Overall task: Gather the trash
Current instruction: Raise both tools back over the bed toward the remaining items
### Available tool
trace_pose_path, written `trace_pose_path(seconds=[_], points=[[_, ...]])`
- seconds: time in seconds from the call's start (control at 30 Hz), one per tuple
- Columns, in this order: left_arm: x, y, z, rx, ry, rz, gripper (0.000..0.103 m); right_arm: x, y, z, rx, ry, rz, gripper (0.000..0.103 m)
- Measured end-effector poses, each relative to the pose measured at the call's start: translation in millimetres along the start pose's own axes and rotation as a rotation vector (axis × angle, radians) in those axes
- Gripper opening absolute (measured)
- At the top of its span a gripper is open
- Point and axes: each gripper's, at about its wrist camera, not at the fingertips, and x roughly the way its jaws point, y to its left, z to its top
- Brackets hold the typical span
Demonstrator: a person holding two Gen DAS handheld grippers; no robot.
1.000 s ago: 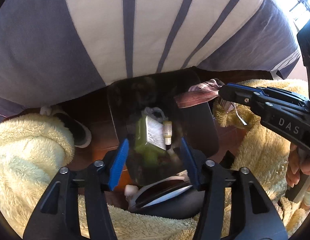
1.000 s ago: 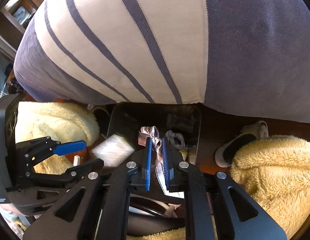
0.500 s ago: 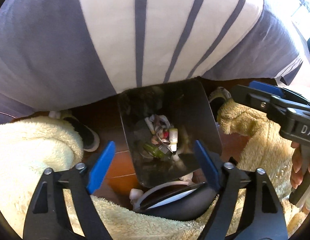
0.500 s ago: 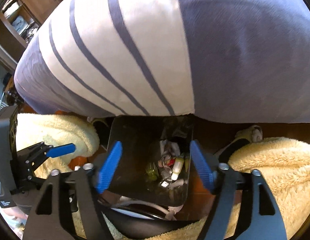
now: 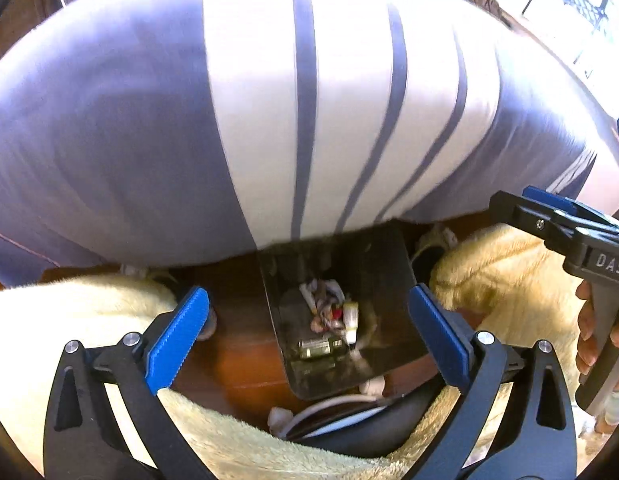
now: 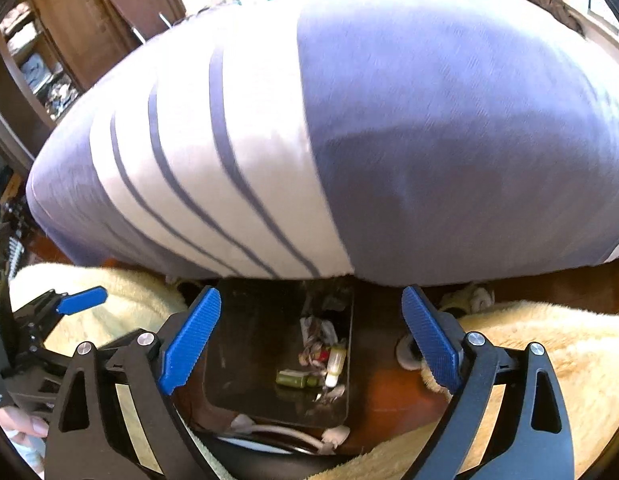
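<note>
A dark bin (image 5: pixel 373 264) (image 6: pixel 249 340) stands on the wooden floor against the bed. Inside it lie a green bottle (image 5: pixel 315 347) (image 6: pixel 293 378), a small pale bottle (image 5: pixel 350 318) (image 6: pixel 335 364) and crumpled wrappers (image 5: pixel 323 300) (image 6: pixel 315 334). My left gripper (image 5: pixel 308 292) hangs above the bin, its jaws opening wide with nothing between them. My right gripper (image 6: pixel 311 292) hovers over the same bin, its jaws also opening and empty. Each gripper shows at the edge of the other's view, the right gripper (image 5: pixel 549 208) and the left gripper (image 6: pixel 81 298).
A bed with a blue and white striped cover (image 5: pixel 309 120) (image 6: pixel 349 140) fills the upper view. Fuzzy cream cloth (image 5: pixel 501 280) (image 6: pixel 549 340) flanks the bin on both sides. A slipper (image 6: pixel 409 354) lies right of it, a white cable (image 5: pixel 329 404) in front. Wooden cupboards (image 6: pixel 89 20) stand far left.
Both grippers have risen away from the bin and opened wide. The right one let go of a striped wrapper, the left one of the green bottle; both now lie in the bin.
</note>
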Motion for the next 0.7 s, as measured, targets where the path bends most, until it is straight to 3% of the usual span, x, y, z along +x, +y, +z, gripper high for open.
trace_pose_path(seconds=[0.37, 0.7], points=[[-47, 11, 70, 0.021, -0.169, 0.063, 0.095, -35, 6, 60, -0.070, -0.144, -0.027, 0.093], [-42, 17, 136, 0.045, -0.198, 0.092, 0.095, -36, -3, 125, -0.072, -0.204, -0.060, 0.093]])
